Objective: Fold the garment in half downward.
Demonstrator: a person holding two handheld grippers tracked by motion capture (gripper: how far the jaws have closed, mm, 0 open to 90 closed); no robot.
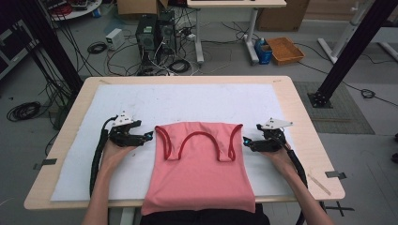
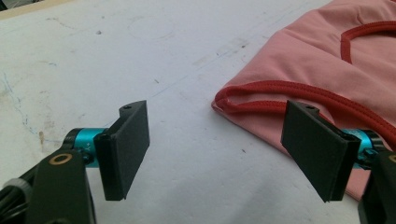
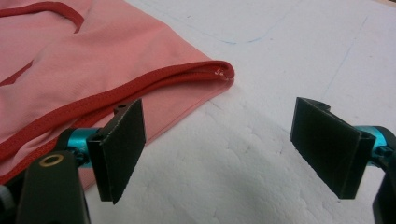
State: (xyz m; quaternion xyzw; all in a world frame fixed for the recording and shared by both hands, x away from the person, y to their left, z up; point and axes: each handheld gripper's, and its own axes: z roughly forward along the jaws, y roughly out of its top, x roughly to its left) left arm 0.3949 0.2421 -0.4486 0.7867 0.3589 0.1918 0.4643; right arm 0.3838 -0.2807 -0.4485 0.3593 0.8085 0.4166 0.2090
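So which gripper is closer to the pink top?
Both are about equally close; the left may be slightly closer. The left gripper sits at the top's left shoulder corner, the right gripper at its right shoulder corner. Both are open, holding nothing.

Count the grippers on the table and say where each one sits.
2. The left gripper rests on the white mat beside the pink tank top's left edge; the right gripper rests beside its right edge. Both jaws stand open.

No legible text or labels
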